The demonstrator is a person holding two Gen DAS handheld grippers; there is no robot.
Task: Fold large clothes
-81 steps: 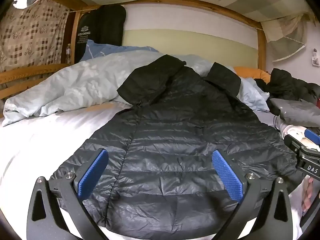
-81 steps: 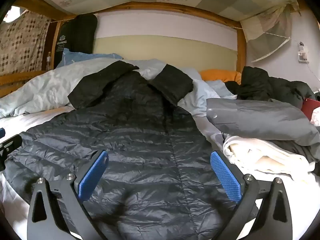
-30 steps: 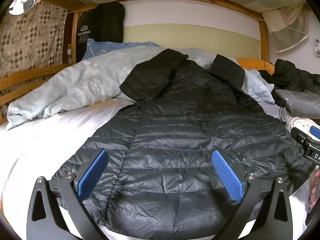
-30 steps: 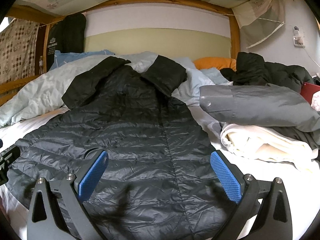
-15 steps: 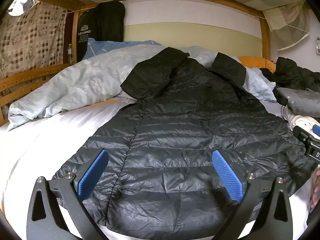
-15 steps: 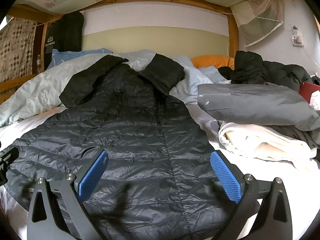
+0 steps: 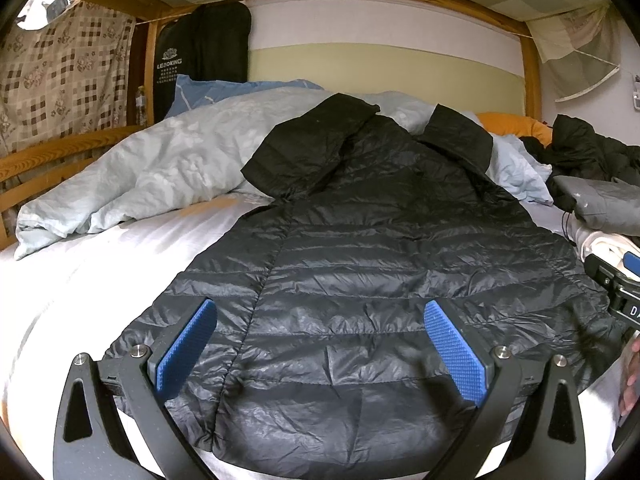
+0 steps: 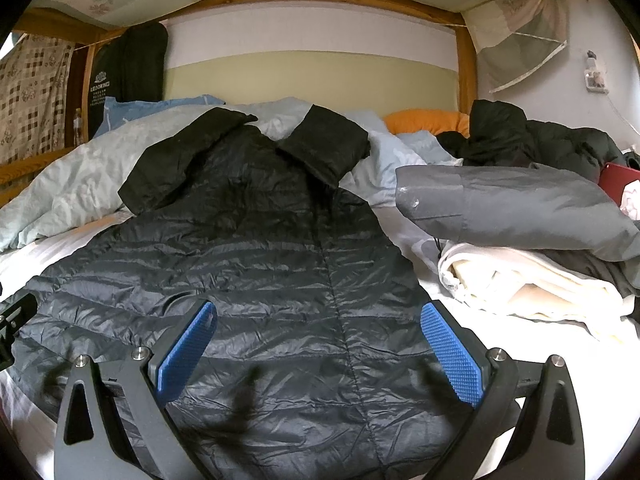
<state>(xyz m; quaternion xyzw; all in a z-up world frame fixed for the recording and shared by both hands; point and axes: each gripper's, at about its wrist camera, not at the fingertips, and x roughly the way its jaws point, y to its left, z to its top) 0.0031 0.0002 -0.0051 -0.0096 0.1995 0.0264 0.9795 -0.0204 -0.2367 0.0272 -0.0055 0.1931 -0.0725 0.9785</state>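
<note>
A black quilted down jacket (image 7: 360,264) lies spread flat on the white bed sheet (image 7: 80,280), hem toward me, both sleeves folded up onto the pale blue duvet (image 7: 160,168). It also shows in the right wrist view (image 8: 248,264). My left gripper (image 7: 320,332) is open and empty, hovering just above the hem's left half. My right gripper (image 8: 318,332) is open and empty over the hem's right half. The right gripper's body shows at the left view's right edge (image 7: 616,288).
A stack of folded clothes, grey jacket (image 8: 512,208) over a cream garment (image 8: 520,280), sits right of the jacket. A black coat (image 8: 532,140) and an orange pillow (image 8: 424,120) lie behind. A wooden bed rail (image 7: 52,156) runs along the left.
Both grippers have crept slightly forward and lower over the jacket's hem. The jacket has not moved, and both jaws have stayed open.
</note>
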